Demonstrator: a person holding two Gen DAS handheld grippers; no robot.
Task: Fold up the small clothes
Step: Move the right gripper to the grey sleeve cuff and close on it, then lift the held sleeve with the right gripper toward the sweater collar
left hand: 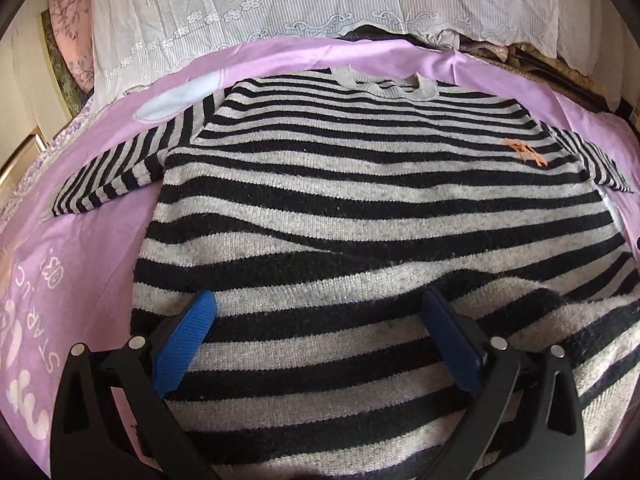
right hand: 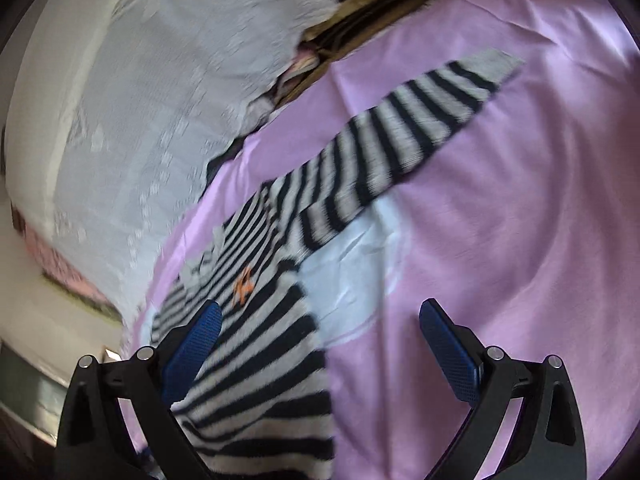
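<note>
1. The striped sweater (left hand: 372,208) lies flat, front up, on the pink sheet (left hand: 100,248), its grey collar (left hand: 384,82) at the far side from me and both sleeves spread outward.
2. My left gripper (left hand: 320,344) is wide open over the lower body of the sweater; both blue pads (left hand: 186,344) sit above the knit with striped cloth showing between them, holding nothing.
3. My right gripper (right hand: 320,352) is also wide open and empty. It straddles the sweater's side edge: the left pad is over the stripes, the right pad over bare pink sheet.
4. From the right wrist view, the right sleeve (right hand: 400,132) stretches away ahead of me, and the orange logo (right hand: 243,280) sits just beyond my left pad.
5. A white lace cloth (left hand: 280,12) hangs beyond the collar.
</note>
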